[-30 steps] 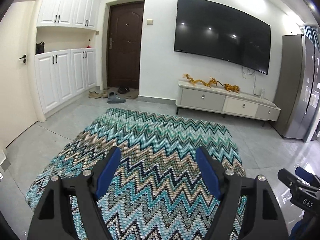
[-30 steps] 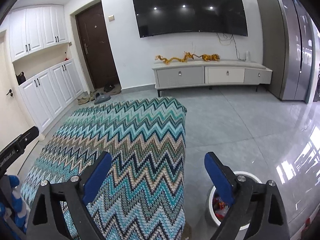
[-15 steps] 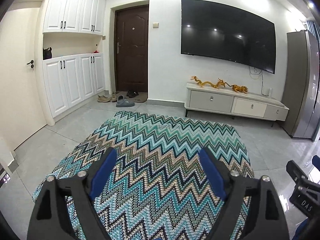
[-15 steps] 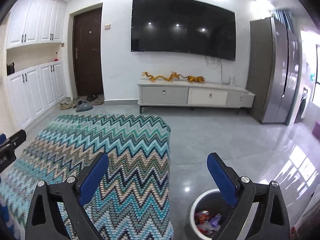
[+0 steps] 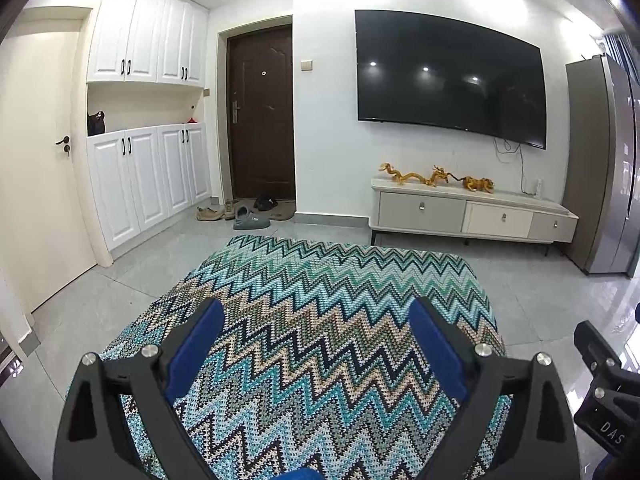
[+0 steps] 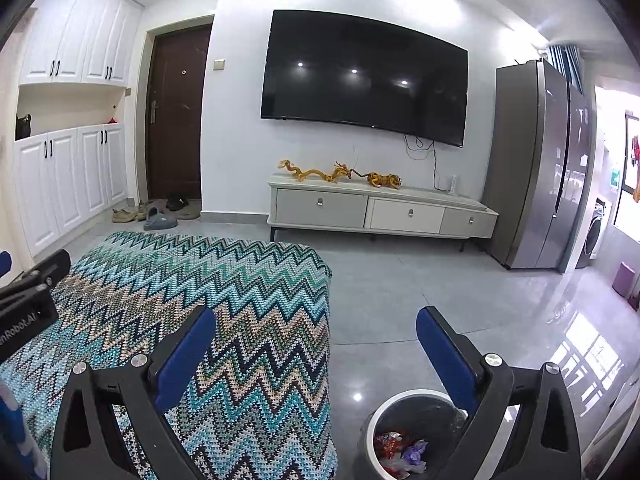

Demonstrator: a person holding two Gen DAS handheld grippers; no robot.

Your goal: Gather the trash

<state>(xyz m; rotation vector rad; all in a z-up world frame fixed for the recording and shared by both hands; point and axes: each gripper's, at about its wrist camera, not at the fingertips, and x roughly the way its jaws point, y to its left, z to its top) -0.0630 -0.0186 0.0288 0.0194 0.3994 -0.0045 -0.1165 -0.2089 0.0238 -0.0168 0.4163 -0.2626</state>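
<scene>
We see a white wall [image 5: 328, 128] carrying a large black television [image 5: 448, 80]; below it stands a low white cabinet [image 5: 472, 216] topped with golden dragon figures [image 5: 436, 178]; a brown door [image 5: 262, 112] and white cupboards [image 5: 148, 128] flank the left; grey glossy tiles [image 6: 420, 300] reflect window light.

Both grippers now sit higher and more level than 1 second ago. In the left wrist view, the left gripper [image 5: 314, 344] has tilted up: the wall television [image 5: 450, 76] and TV cabinet [image 5: 472, 216] appear lower in the frame, and more of the far edge of the zigzag-covered table [image 5: 320, 300] shows. In the right wrist view, the right gripper [image 6: 316, 350] has shifted right of the table's right edge, and the trash bin [image 6: 404, 424] now shows its rim and the wrappers [image 6: 396, 446] inside.
</scene>
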